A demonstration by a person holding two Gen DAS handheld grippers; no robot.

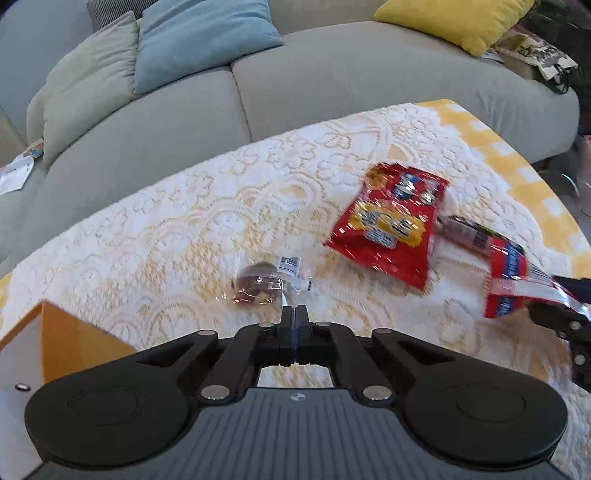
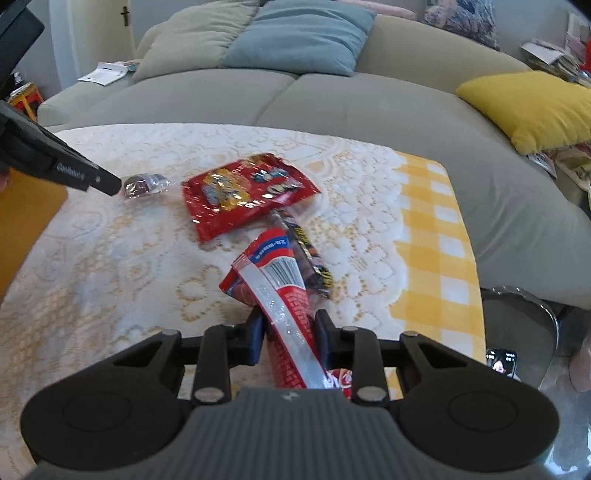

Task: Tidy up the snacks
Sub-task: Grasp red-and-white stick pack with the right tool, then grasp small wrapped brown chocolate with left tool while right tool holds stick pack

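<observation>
Right claw [image 2: 290, 328] pinching red snack pack [image 2: 280, 280], lifted above counter [image 2: 110, 266]. Left claw [image 1: 294, 325] pressed together, empty, near clear-wrapped treat [image 1: 264, 286]. Big red bag [image 1: 391, 225], dark bar [image 2: 308, 254] remain loose; sorting barely begun.

A grey sofa [image 2: 332, 99] runs behind the table [image 2: 436, 236] — a blue cushion [image 2: 299, 35] and a pale green one [image 2: 188, 40] at its back, a yellow one [image 2: 532, 107] toward its right end. White lace [image 2: 110, 258] covers the tabletop, yellow check cloth showing along its right edge.
</observation>
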